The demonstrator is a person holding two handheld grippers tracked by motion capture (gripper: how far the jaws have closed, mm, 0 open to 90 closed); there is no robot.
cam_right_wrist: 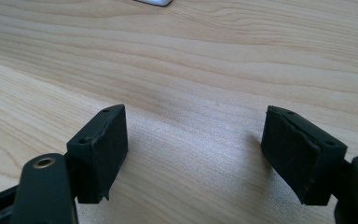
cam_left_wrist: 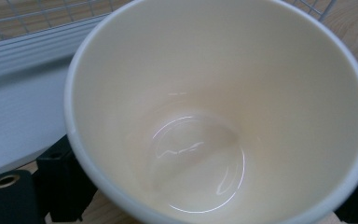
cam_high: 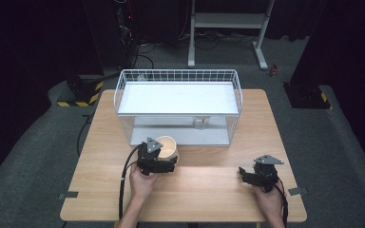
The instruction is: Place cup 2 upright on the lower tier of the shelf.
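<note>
A cream-coloured cup (cam_high: pixel 167 144) stands upright on the wooden table (cam_high: pixel 209 190), just in front of the wire basket. My left gripper (cam_high: pixel 165 159) is shut on the cup from the near side. In the left gripper view the cup's (cam_left_wrist: pixel 223 107) hollow inside is bare and glossy, and a black finger (cam_left_wrist: pixel 58 184) presses against its outer wall at each lower corner. My right gripper (cam_high: pixel 248 176) rests low over the table at the front right. Its jaws (cam_right_wrist: pixel 193 140) stand open with nothing but wood between the pads (cam_right_wrist: pixel 109 144).
A white wire basket (cam_high: pixel 178 76) with a white shelf inside stands at the back centre of the table. A small clear object (cam_high: pixel 199 124) sits under that shelf. Bare wood lies between my two grippers. Dark floor, cables and a metal stand lie beyond the table.
</note>
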